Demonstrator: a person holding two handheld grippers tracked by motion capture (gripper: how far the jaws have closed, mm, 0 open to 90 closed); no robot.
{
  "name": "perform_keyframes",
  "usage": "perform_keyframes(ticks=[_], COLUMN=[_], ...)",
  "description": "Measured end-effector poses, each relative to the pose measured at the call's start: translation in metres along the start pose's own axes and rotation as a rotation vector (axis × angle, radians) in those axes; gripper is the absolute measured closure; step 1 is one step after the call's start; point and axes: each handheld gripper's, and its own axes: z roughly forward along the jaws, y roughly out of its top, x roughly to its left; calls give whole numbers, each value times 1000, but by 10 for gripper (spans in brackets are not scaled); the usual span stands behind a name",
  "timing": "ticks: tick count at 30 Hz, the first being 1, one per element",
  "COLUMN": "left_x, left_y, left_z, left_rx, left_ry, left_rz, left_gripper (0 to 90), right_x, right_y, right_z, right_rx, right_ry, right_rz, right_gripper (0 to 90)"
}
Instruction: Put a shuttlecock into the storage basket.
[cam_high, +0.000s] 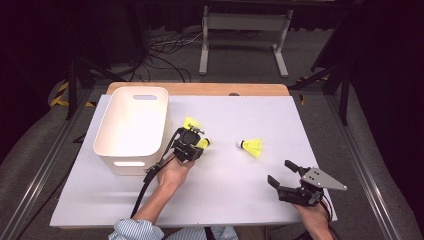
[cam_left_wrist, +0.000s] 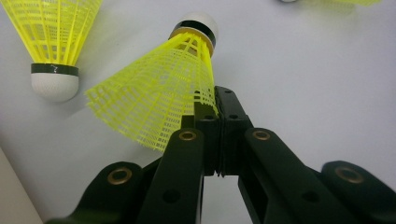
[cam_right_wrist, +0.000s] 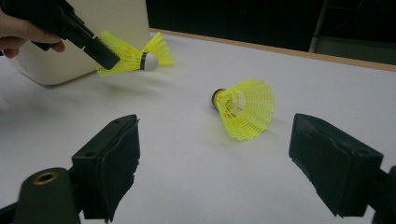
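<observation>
The left claw (cam_left_wrist: 217, 100) is closed tight, its tips pinching the edge of a yellow shuttlecock's (cam_left_wrist: 159, 93) mesh skirt, cork end pointing away from the jaws. Just beside it lies a second shuttlecock (cam_left_wrist: 53, 46), next to the white tub (cam_high: 131, 127). The right claw (cam_right_wrist: 215, 154) stands wide open and holds nothing, resting low over the white table (cam_high: 225, 190); a third shuttlecock (cam_right_wrist: 245, 108) lies on its side beyond its jaws.

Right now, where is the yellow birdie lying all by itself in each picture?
High view: the lone birdie lies right of centre on the white table.
Left gripper view: just its edge at the top right.
Right gripper view: centre, between the open jaws.
Shared landmark: the white bin.
</observation>
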Motion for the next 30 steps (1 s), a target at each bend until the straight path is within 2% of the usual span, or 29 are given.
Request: perform_keyframes(ticks=[6, 14, 30], left_x=[-1, -2, -3], left_y=[1, 4, 8], left_z=[-3, -8, -20], left_rx=[1, 13, 47], left_ry=[-6, -36, -26], left_rz=[-3, -15, -16], left_gripper=[891, 892, 892], right_x=[0, 0, 0], right_y=[0, 0, 0], right_z=[0, 0, 0], right_rx=[2, 1, -2], right_ry=[0, 0, -3], right_rz=[-1, -1, -2], right_gripper=[170, 170, 171])
